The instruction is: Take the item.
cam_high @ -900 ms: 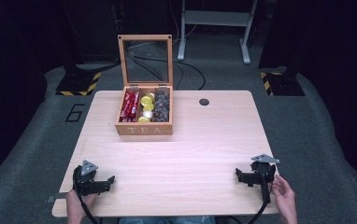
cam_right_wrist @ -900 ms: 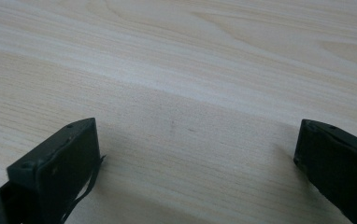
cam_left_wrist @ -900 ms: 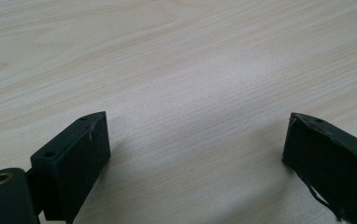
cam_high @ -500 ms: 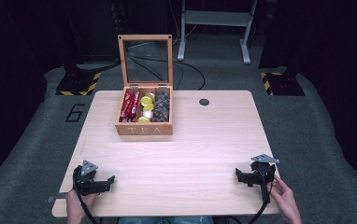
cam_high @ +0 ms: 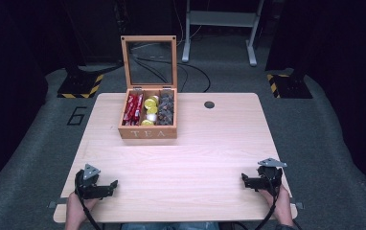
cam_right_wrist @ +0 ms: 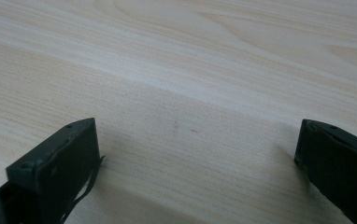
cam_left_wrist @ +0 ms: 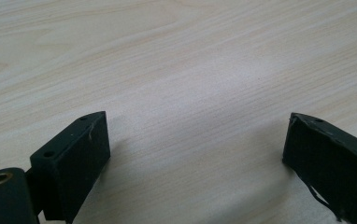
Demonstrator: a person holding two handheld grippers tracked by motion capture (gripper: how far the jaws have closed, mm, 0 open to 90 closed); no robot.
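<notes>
A wooden tea box (cam_high: 147, 133) marked TEA stands at the table's far left-centre, its glass lid (cam_high: 148, 62) raised upright. Inside lie red packets (cam_high: 132, 108) on the left, yellow ones (cam_high: 150, 103) in the middle and dark ones (cam_high: 165, 109) on the right. My left gripper (cam_high: 108, 187) rests low over the table's near left corner, open, its jaws wide apart over bare wood (cam_left_wrist: 195, 135). My right gripper (cam_high: 248, 181) sits at the near right, also open with nothing between its jaws (cam_right_wrist: 195, 140). Both are far from the box.
The light wooden table (cam_high: 195, 153) has a dark round cable hole (cam_high: 209, 104) at the back right of centre. Beyond the table lie a grey floor, cables, black stands with yellow-striped bases (cam_high: 78, 86) and a white frame (cam_high: 219, 33).
</notes>
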